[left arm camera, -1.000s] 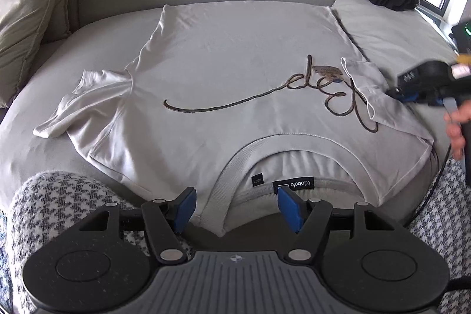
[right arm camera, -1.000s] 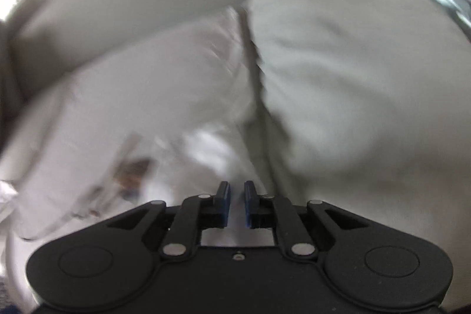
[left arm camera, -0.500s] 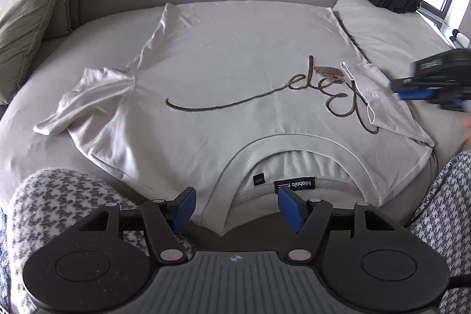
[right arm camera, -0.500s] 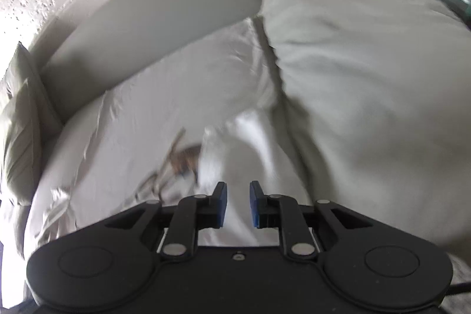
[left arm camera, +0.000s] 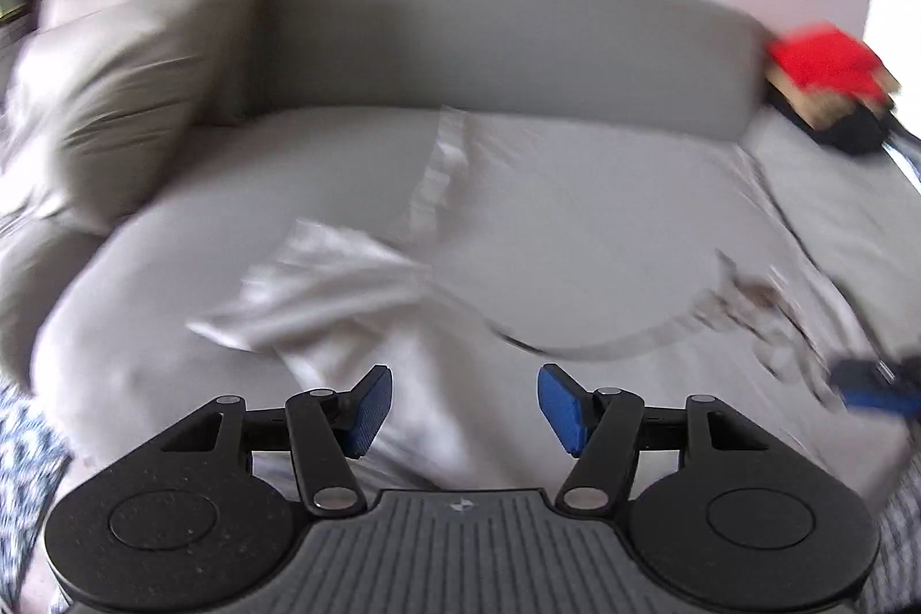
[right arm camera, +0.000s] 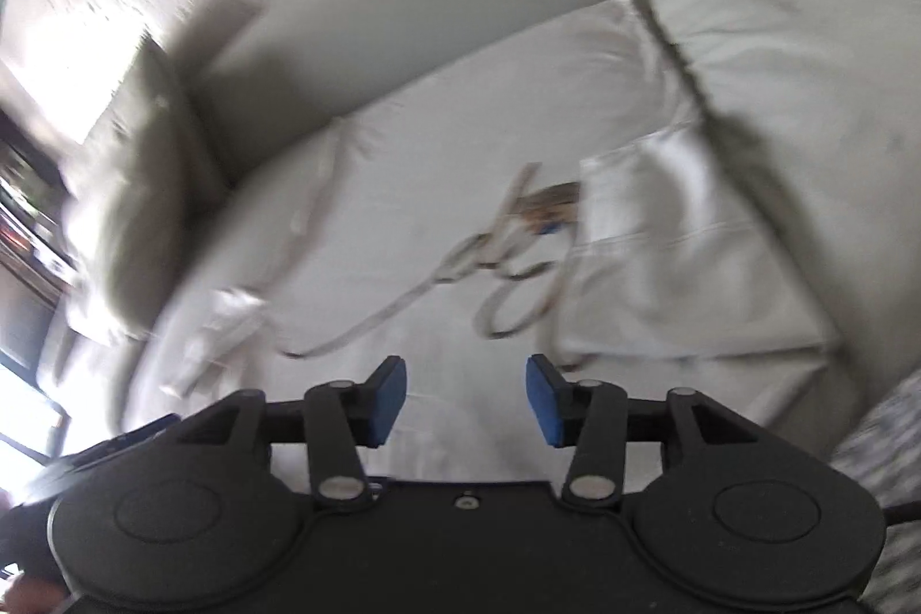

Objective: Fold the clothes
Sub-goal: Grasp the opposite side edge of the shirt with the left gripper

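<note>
- Grey sofa seat fills both views, with a pale T-shirt spread flat across it; both pictures are smeared by motion.
- Nearest the left wrist camera, the left gripper hangs over the shirt's near edge with its blue pads well apart and nothing between them.
- Nearest the right wrist camera, the right gripper stands with its jaws about as wide (they have just been opening), with only flat shirt cloth below the gap and nothing pinched.
- Just beyond the left gripper lies a crumpled sleeve, spilling off the shirt's body toward the left.
- On the other side, the second sleeve is folded in over the chest, beside a dark looping script print.
- Farther back run the sofa backrest and two olive cushions at the left.
- Farthest, at the right corner, sits a stack of folded clothes, red on top, tan and black beneath.
</note>
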`<state>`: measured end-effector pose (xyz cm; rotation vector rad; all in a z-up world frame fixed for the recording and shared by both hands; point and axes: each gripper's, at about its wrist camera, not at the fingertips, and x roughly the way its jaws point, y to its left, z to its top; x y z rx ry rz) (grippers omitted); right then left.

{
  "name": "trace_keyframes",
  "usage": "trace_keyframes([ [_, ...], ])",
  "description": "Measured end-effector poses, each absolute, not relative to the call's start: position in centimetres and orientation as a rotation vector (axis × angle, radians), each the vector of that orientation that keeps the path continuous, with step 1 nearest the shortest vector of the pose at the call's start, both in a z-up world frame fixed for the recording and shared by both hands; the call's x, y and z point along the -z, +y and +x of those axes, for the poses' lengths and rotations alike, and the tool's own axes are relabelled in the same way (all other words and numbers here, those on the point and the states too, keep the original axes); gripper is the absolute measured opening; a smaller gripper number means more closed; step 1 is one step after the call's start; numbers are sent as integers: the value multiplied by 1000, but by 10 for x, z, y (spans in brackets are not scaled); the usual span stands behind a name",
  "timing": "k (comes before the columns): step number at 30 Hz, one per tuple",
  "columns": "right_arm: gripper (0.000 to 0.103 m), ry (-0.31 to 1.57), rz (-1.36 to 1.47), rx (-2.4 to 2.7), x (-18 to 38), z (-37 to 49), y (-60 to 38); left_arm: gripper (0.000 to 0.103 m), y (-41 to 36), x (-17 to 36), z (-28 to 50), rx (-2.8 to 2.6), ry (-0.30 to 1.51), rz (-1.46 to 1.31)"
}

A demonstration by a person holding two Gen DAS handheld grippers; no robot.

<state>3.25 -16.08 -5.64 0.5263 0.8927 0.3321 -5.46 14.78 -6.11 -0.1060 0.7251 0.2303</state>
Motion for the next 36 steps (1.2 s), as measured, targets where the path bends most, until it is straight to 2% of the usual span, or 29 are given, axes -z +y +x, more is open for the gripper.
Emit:
trace_keyframes([
  [2, 53, 897, 566, -356, 59, 44, -155, 62, 188, 64, -56, -315, 720, -207],
  [4, 53, 925, 614, -376, 69, 58, -151, 54, 234, 72, -58, -389, 726, -353],
  [5, 53, 941, 642, -383, 74, 61, -150, 45, 254, 79, -58, -409, 718, -419],
  [6, 53, 957, 662, -375, 78, 64, -150, 41, 274, 85, -59, -429, 709, -486],
  [13, 53, 1007, 777, -321, 99, 67, -160, 41, 359, 132, -50, -372, 647, -873],
  [18, 55, 1009, 797, -306, 104, 67, -160, 41, 377, 145, -34, -249, 660, -1034],
  [21, 57, 1008, 784, -301, 103, 66, -160, 36, 378, 151, -23, -234, 695, -1069],
  [22, 58, 1008, 776, -302, 101, 66, -160, 34, 378, 152, -20, -240, 703, -1074],
  [23, 58, 1007, 768, -303, 100, 65, -159, 20, 377, 152, -17, -253, 715, -1066],
  [24, 58, 1006, 759, -304, 99, 65, -159, 0, 376, 151, -15, -267, 729, -1056],
  [27, 58, 1003, 750, -307, 98, 62, -160, 0, 366, 139, -9, -291, 747, -944],
  [36, 58, 997, 817, -323, 103, 53, -177, 0, 278, 58, 11, -316, 610, -300],
])
